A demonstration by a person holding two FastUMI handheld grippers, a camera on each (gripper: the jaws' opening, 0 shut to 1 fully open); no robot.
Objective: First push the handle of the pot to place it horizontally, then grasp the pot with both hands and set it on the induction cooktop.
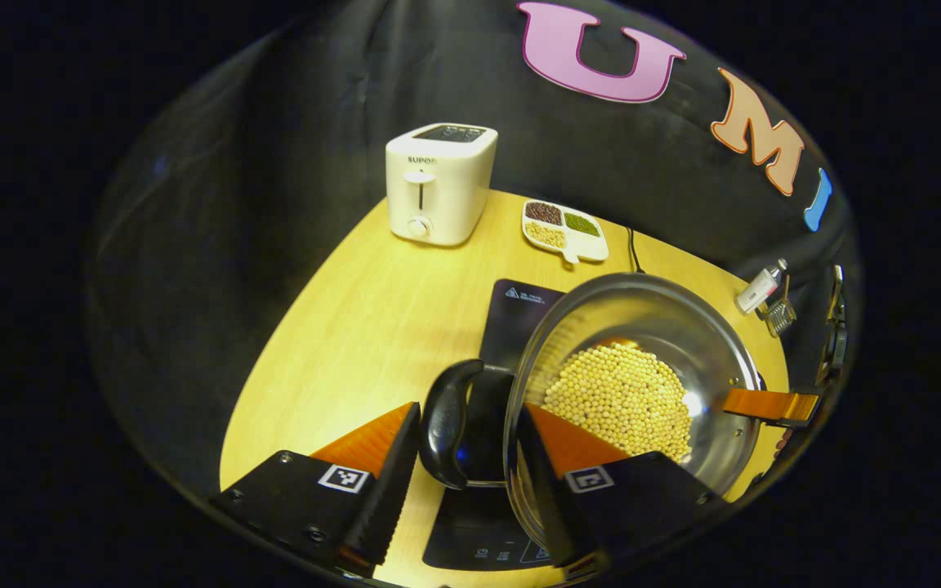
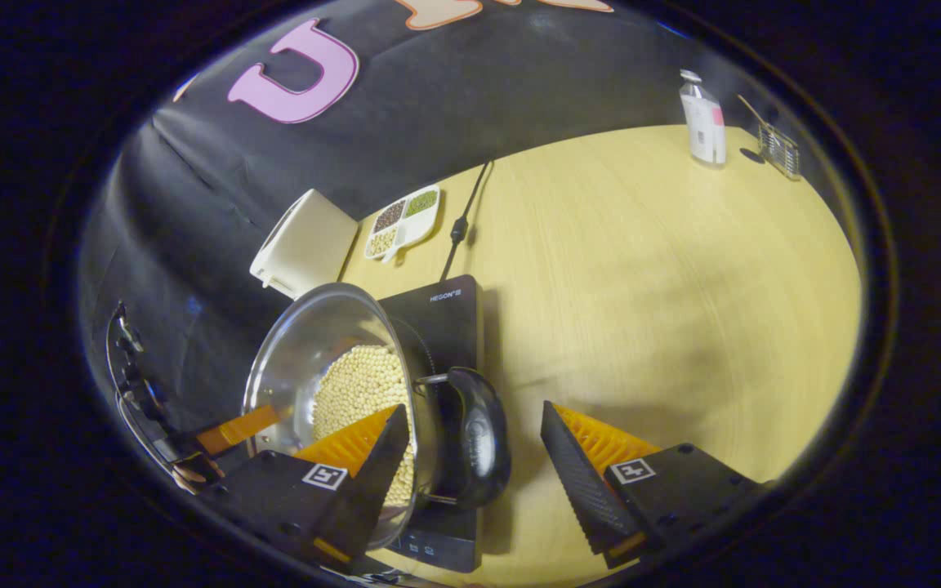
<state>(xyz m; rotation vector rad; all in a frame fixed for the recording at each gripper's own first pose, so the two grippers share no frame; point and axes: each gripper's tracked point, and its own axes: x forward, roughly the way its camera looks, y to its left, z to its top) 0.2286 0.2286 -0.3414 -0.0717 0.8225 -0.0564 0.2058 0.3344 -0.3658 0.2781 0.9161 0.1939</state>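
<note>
A steel pot holding soybeans sits over the black induction cooktop, with one black side handle close to me. My left gripper straddles this handle and the rim. Its outer finger touches the handle and its inner finger lies against the wall inside the pot. In the right gripper view, my right gripper straddles the pot's other handle. One finger is inside the rim, and the outer finger stands apart from the handle. The cooktop shows beneath the pot.
A white toaster and a divided dish of beans stand at the back of the wooden table. A small bottle and a wire tool sit at the far right. The cooktop's cable runs toward the wall.
</note>
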